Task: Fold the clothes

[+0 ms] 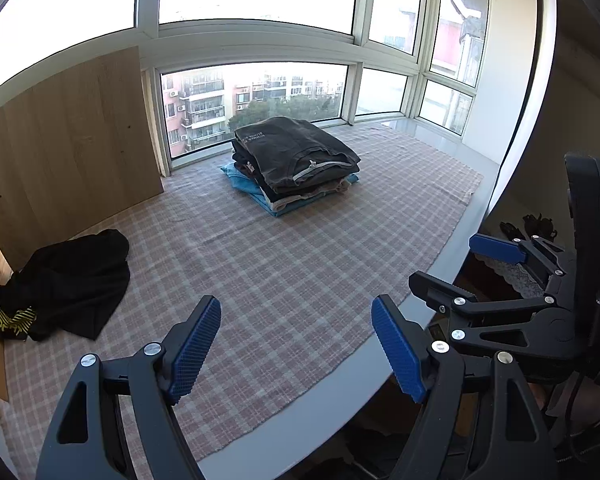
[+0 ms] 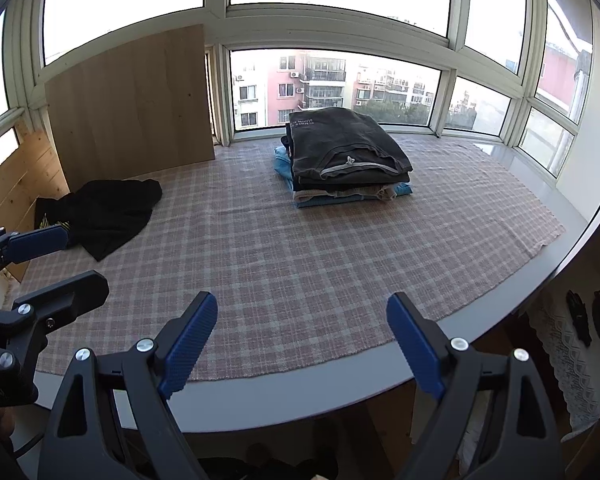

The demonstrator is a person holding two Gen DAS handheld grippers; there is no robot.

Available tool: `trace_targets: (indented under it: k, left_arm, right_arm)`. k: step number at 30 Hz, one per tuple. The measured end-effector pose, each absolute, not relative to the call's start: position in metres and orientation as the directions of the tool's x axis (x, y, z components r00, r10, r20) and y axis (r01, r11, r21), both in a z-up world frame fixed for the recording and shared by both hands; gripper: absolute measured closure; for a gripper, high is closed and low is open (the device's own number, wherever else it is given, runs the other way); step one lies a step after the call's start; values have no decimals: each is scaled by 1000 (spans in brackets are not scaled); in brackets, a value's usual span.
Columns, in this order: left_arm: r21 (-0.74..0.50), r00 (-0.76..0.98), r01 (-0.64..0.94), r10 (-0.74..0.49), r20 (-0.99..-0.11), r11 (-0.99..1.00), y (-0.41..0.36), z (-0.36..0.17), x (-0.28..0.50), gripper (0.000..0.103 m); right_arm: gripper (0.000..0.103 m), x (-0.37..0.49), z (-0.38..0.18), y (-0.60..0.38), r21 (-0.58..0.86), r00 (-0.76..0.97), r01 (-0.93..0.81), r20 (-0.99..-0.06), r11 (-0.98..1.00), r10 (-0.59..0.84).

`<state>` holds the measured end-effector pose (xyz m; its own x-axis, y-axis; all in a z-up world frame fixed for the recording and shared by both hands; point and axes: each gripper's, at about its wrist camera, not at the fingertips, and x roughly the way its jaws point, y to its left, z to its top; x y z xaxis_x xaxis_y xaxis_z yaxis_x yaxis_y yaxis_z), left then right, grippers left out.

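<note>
We hold the left gripper (image 1: pixel 296 344) and right gripper (image 2: pixel 302 340) wide apart, empty, above the checked cloth (image 2: pixel 300 260); a black shirt (image 1: pixel 72 280) lies crumpled.

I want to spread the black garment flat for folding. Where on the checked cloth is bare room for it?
The widest free patch of the checked cloth lies between the crumpled black garment, the folded stack and the near table edge. A narrower strip is free right of the stack. It is crowded at the left, where the garment lies against the wooden board.
</note>
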<state>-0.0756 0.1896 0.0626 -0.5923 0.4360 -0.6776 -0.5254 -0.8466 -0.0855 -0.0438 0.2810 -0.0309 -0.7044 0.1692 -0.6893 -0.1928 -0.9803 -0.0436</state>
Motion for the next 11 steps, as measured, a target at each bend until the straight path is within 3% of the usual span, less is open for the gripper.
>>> trace_targets:
  k: [11]
  left_arm:
    - [-111, -580, -540, 465, -669, -834, 193, 63, -79, 27]
  right_arm:
    - [16, -45, -34, 286, -44, -696, -196, -698, -980, 170]
